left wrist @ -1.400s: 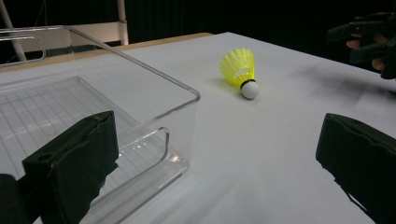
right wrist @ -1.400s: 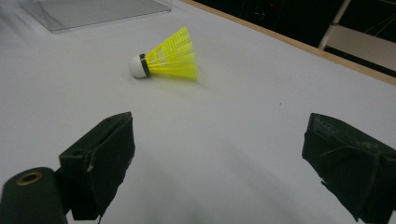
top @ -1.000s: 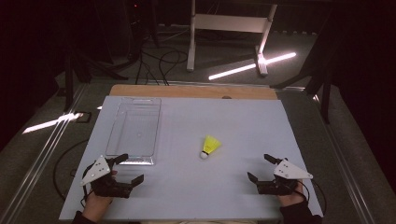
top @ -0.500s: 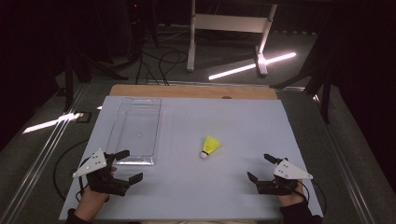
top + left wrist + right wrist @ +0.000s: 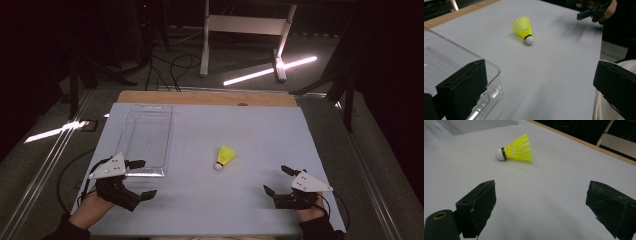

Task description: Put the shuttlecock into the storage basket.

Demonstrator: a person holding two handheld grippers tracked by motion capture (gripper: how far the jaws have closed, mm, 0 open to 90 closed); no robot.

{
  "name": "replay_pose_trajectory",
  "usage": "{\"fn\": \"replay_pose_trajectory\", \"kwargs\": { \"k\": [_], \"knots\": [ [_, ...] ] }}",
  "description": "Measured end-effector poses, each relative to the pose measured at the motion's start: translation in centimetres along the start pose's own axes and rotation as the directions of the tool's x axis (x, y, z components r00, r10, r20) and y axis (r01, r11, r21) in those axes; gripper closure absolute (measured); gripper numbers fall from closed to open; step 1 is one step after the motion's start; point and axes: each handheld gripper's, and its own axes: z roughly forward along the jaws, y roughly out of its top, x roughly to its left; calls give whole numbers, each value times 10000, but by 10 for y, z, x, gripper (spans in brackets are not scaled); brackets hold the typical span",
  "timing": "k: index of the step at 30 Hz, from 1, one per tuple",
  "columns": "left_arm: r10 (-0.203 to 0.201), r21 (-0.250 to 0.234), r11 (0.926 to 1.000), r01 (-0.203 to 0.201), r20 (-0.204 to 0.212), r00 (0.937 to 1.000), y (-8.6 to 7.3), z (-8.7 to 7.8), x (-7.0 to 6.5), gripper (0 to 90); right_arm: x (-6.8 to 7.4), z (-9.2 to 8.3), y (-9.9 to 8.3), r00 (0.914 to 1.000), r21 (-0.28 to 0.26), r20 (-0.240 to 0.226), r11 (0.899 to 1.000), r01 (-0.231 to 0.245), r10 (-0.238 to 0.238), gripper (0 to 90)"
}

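On the pale grey table (image 5: 200, 200), a yellow shuttlecock (image 5: 225, 157) lies on its side near the middle, its white cork tip resting on the surface and pointing toward the person's edge. The left gripper (image 5: 141, 179) sits at the near-left part of the table, just beside the near end of a clear plastic tray (image 5: 145, 135); its jaws are spread wide and grasp nothing. In the left gripper view one black jaw stands in front of the tray's rounded corner, though whether it touches the plastic cannot be told, and the other jaw hangs over the table edge. The right gripper (image 5: 275, 180) rests at the near-right part of the table, well apart from the shuttlecock, its jaws likewise released and empty, with bare table between them in the right gripper view. The shuttlecock lies between the two grippers, touched by neither, outside the tray.
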Motion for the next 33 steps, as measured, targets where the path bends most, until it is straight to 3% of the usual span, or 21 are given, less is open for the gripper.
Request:
{"fn": "replay_pose_trajectory", "kwargs": {
  "k": [10,13,14,15,16,17,18,19,20,21,22,23,24,25,26,27,28,33],
  "knots": [
    [244,1079,9938,-266,212,9995,5,7,-2,0,1,0,1,10000,91,-94,10000,-2,2,93],
    [361,1677,9851,-393,220,9991,7,11,-4,0,1,1,0,9998,112,-180,9999,51,-49,93],
    [361,1677,9851,-393,220,9991,7,11,-4,0,1,2,0,9998,118,-199,9999,44,-41,93],
    [355,2036,9782,-406,285,9990,9,12,-4,0,1,2,0,9997,116,-233,9999,22,-19,93],
    [355,2036,9782,-406,285,9990,9,12,-4,0,1,2,0,9997,116,-233,9999,22,-19,93],
    [335,2327,9716,-418,397,9987,11,14,-4,0,2,2,1,9997,132,-224,9999,24,-21,93],
    [335,2327,9716,-418,397,9987,11,14,-4,0,2,2,1,9997,128,-224,9999,16,-13,93],
    [335,2621,9640,-448,474,9983,12,16,-5,0,2,2,1,9998,139,-208,9999,33,-30,93],
    [335,2621,9640,-448,474,9983,12,16,-5,0,2,2,1,9998,135,-213,9999,24,-21,93],
    [417,2958,9536,-551,516,9978,13,20,-6,0,2,2,0,9997,139,-224,9999,21,-17,93],
    [417,2958,9536,-551,516,9978,13,20,-6,0,2,2,0,9997,139,-224,9999,21,-17,93],
    [439,3372,9396,-594,534,9976,13,24,-6,0,1,2,0,9997,168,-233,9999,33,-29,93],
    [439,3372,9396,-594,534,9976,13,24,-6,1,1,2,0,9997,168,-233,9999,33,-29,93],
    [433,3694,9276,-562,431,9981,14,28,-6,0,2,3,0,9997,195,-245,9998,19,-15,93],
    [433,3694,9276,-562,431,9981,14,28,-6,0,2,3,0,9997,198,-256,9998,15,-10,93],
    [491,3953,9168,-573,309,9983,14,31,-7,0,2,3,0,9996,208,-268,9998,33,-27,93],
    [491,3953,9168,-573,309,9983,14,31,-7,0,2,3,0,9996,208,-268,9998,33,-27,93],
    [511,4629,8850,-503,108,9986,16,39,-7,0,2,3,0,9996,257,-297,9997,25,-18,93]
  ]
}}
